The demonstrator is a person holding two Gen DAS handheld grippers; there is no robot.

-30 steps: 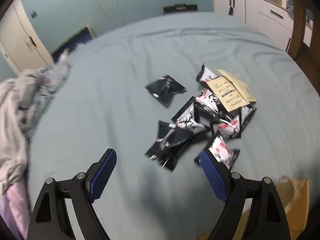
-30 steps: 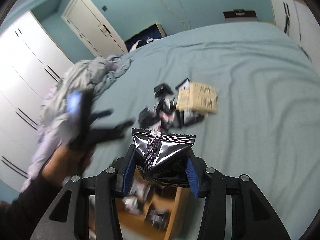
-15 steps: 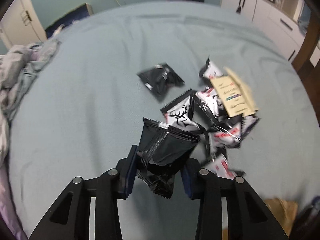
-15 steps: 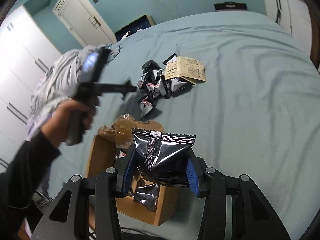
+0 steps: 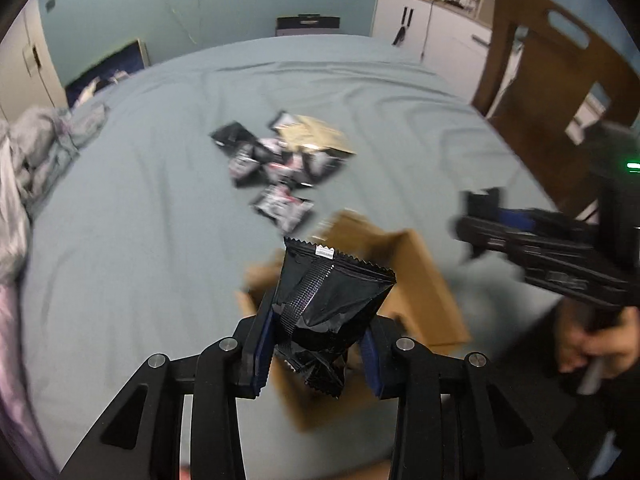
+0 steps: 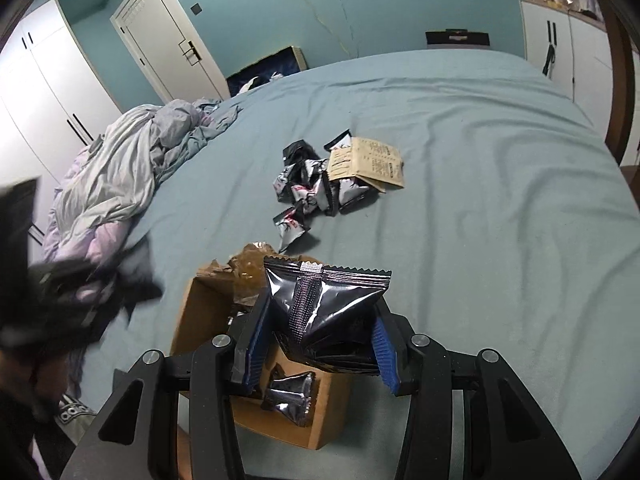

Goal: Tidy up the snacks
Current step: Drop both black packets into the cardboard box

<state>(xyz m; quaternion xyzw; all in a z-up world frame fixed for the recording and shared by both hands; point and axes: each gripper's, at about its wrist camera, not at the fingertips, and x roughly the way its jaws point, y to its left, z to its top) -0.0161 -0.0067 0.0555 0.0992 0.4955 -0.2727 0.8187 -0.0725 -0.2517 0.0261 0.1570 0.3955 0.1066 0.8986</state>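
My left gripper (image 5: 316,344) is shut on a black snack packet (image 5: 326,304) and holds it above the open cardboard box (image 5: 416,276). My right gripper (image 6: 316,344) is shut on a shiny black snack packet (image 6: 324,316), also held above the cardboard box (image 6: 200,312), where another packet (image 6: 292,396) lies inside. A pile of black-and-white snack packets (image 6: 316,188) with a tan sachet (image 6: 372,162) lies on the teal bed sheet (image 6: 480,200); the pile (image 5: 280,164) is blurred in the left wrist view. The right gripper appears at the right of the left view (image 5: 560,252).
Crumpled grey and lilac bedding (image 6: 120,168) lies at the bed's left side. A wooden chair (image 5: 552,92) stands by the right edge. White cupboards (image 6: 560,48) and a door (image 6: 168,36) line the teal walls. Crumpled brown paper (image 6: 244,272) sits at the box's far rim.
My left gripper closed on a packet from the pile and carried it back over the box. My right gripper kept its packet and moved above the box.
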